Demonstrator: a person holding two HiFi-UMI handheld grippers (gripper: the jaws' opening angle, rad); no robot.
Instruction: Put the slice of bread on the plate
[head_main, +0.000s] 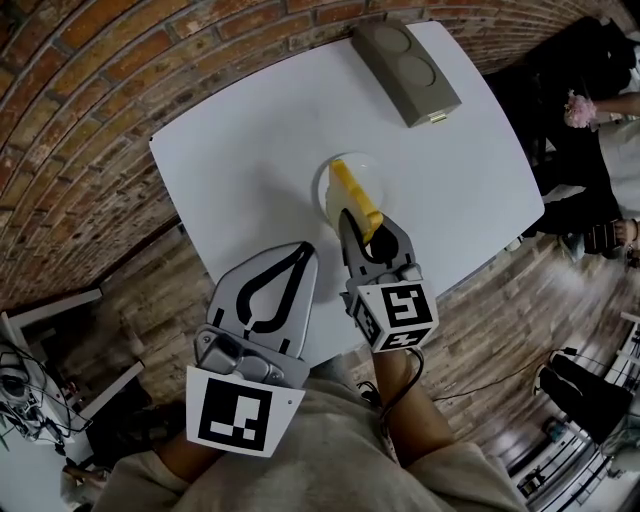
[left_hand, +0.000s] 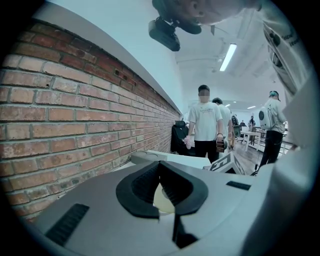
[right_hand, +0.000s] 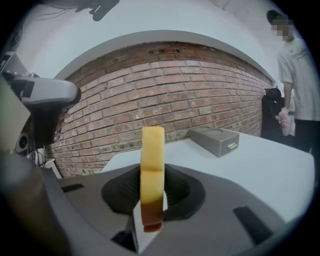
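Note:
A yellow slice of bread (head_main: 354, 192) stands on edge between the jaws of my right gripper (head_main: 362, 222), which is shut on its browned lower end. The slice hangs just over a white plate (head_main: 322, 183) in the middle of the white table (head_main: 230, 150); most of the plate is hidden behind it. In the right gripper view the bread (right_hand: 152, 170) rises upright out of the right gripper (right_hand: 152, 202). My left gripper (head_main: 298, 250) rests shut at the table's near edge, left of the plate, holding nothing. The left gripper (left_hand: 160, 172) shows its tips meeting.
A grey box-shaped toaster (head_main: 405, 70) with two round marks sits at the table's far corner; the toaster (right_hand: 216, 140) lies beyond the bread. A brick wall (head_main: 90, 120) runs along the table's left. People (left_hand: 205, 125) stand past the far end.

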